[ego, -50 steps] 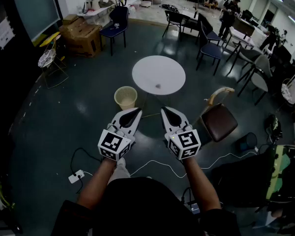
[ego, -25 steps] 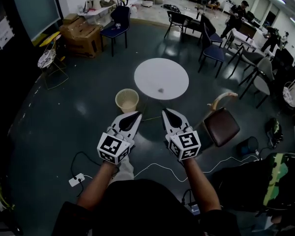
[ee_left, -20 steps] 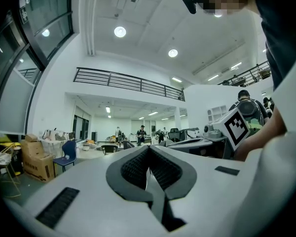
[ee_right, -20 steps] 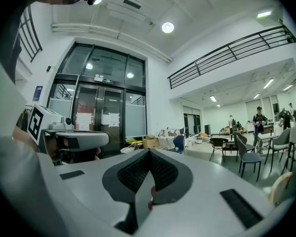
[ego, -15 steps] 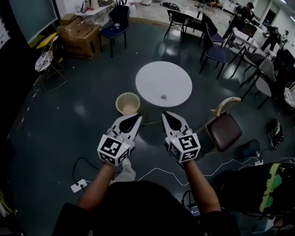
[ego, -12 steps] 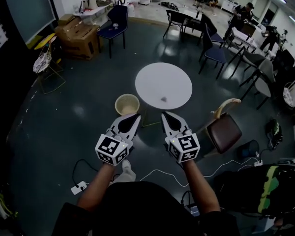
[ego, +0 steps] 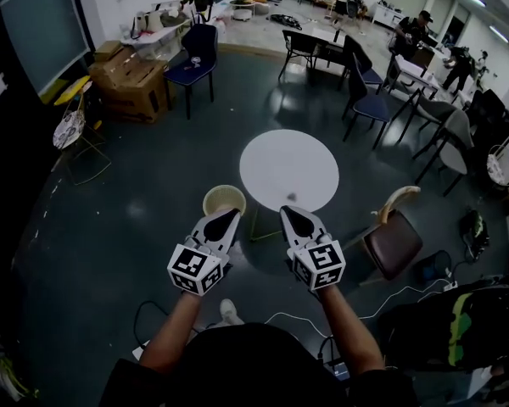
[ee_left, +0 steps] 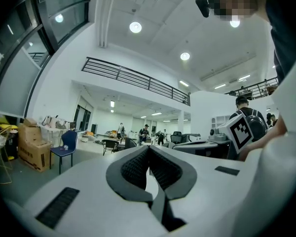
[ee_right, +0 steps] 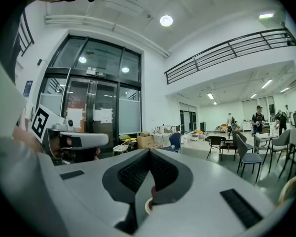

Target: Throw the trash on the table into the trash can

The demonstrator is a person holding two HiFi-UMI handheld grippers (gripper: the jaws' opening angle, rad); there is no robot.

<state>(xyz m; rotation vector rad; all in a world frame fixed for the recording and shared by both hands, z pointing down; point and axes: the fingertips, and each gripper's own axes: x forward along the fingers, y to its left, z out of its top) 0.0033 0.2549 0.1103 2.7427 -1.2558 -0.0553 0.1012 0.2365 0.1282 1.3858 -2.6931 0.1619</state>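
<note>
A round white table (ego: 280, 155) stands on the dark floor ahead of me in the head view. On its near side lies a small dark scrap of trash (ego: 286, 195). A cream wicker trash can (ego: 224, 200) stands on the floor at the table's left. My left gripper (ego: 232, 214) is held in the air just this side of the can, its jaws shut and empty. My right gripper (ego: 286, 211) hovers before the table's near edge, also shut with nothing in it. In the gripper views both pairs of dark pads meet at the tips: left gripper (ee_left: 149, 149), right gripper (ee_right: 149, 152).
A brown chair (ego: 393, 242) with a tan back stands right of the table. Blue chairs (ego: 369, 104) and more tables fill the back right. Cardboard boxes (ego: 131, 79) and a blue chair (ego: 192, 62) are at the back left. White cables (ego: 297, 316) lie on the floor near my feet.
I have moved forward: the table and the trash can have come closer to the gripper tips. Both grippers stayed shut, side by side.
</note>
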